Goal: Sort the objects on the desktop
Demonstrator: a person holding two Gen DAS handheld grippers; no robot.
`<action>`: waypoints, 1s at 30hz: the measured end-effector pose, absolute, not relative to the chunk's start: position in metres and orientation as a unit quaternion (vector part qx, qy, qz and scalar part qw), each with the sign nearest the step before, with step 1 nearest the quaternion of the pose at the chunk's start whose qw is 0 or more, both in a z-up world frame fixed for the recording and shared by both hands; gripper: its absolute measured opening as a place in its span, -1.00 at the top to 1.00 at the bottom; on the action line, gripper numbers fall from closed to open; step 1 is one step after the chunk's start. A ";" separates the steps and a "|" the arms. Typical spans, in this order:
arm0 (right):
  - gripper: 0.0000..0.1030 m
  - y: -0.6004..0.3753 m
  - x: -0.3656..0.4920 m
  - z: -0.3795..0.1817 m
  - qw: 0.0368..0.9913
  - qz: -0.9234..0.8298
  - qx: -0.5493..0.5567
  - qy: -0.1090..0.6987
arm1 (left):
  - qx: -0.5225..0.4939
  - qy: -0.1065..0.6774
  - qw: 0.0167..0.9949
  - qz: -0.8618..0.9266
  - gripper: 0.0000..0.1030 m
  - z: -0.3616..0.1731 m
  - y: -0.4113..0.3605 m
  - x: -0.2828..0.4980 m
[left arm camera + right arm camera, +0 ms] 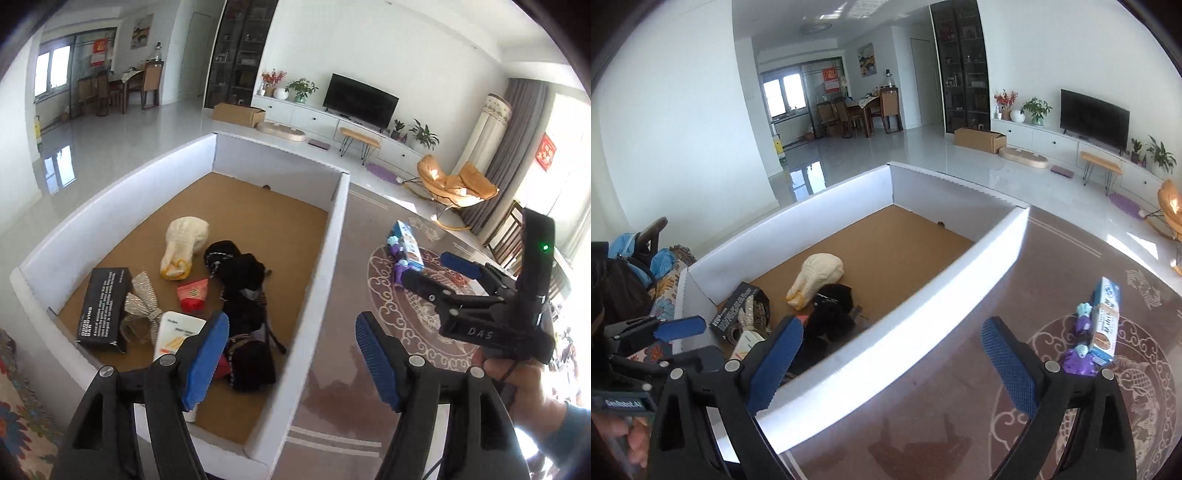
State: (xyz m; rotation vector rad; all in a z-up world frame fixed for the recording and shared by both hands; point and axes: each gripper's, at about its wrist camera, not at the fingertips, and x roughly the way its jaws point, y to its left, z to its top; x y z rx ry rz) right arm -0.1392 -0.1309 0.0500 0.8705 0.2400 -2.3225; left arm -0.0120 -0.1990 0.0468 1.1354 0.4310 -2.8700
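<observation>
Jaws of the left gripper are spread wide with nothing held, hung over the near right wall of a white-walled box with a brown floor. Beneath and ahead of its left finger, inside the box, a white tube, a black carton, a silver bow, a red packet, a cream knitted piece and a heap of black cloth are seen crowded together. The right gripper is likewise held open and empty; the box wall is straddled by it and stands between the sorted pile and the patterned tabletop. To the right of its right finger, a blue and white carton is seen lying on the table, with a purple toy figure touching its near side. A television and a low white cabinet are seen far ahead, across a glossy floor
</observation>
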 end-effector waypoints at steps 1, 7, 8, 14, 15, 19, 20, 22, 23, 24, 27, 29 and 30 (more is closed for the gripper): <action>-0.95 -0.103 -0.138 0.040 0.295 -0.889 0.336 0.100 | 0.358 0.131 -0.012 -0.924 -0.50 0.051 -0.178 -0.010; -0.95 0.055 -0.127 -0.029 0.155 -0.892 0.410 0.112 | 0.379 0.067 -0.113 -0.916 -0.87 0.030 -0.060 -0.020; -0.95 0.077 -0.123 -0.037 0.136 -0.892 0.416 0.112 | 0.390 0.058 -0.114 -0.912 -0.87 0.020 -0.046 -0.025; -0.95 0.162 -0.103 -0.058 0.085 -0.889 0.445 0.072 | 0.466 0.069 -0.087 -0.878 -0.87 -0.050 -0.008 -0.062; -0.95 0.166 -0.102 -0.060 0.082 -0.888 0.447 0.067 | 0.475 0.072 -0.080 -0.873 -0.87 -0.062 -0.003 -0.064; -0.95 0.171 -0.094 -0.060 0.078 -0.890 0.445 0.053 | 0.473 0.053 -0.052 -0.878 -0.87 -0.078 0.002 -0.068; -0.95 0.171 -0.094 -0.060 0.074 -0.890 0.446 0.053 | 0.476 0.043 -0.048 -0.877 -0.87 -0.081 0.005 -0.068; -0.98 0.174 -0.096 -0.062 0.073 -0.887 0.454 0.044 | 0.474 0.027 -0.045 -0.879 -0.87 -0.082 0.008 -0.069; -1.00 0.176 -0.097 -0.062 0.070 -0.887 0.455 0.039 | 0.471 0.017 -0.041 -0.881 -0.88 -0.083 0.010 -0.070; -1.00 0.176 -0.098 -0.063 0.066 -0.887 0.455 0.038 | 0.469 0.008 -0.037 -0.883 -0.88 -0.084 0.012 -0.069; -1.00 0.175 -0.097 -0.063 0.065 -0.887 0.455 0.040 | 0.464 -0.019 -0.030 -0.885 -0.90 -0.086 0.018 -0.066; -1.00 0.175 -0.097 -0.063 0.065 -0.887 0.455 0.040 | 0.463 -0.015 -0.034 -0.885 -0.97 -0.086 0.018 -0.066; -1.00 0.175 -0.097 -0.063 0.065 -0.887 0.455 0.040 | 0.464 -0.018 -0.035 -0.885 -0.99 -0.087 0.019 -0.067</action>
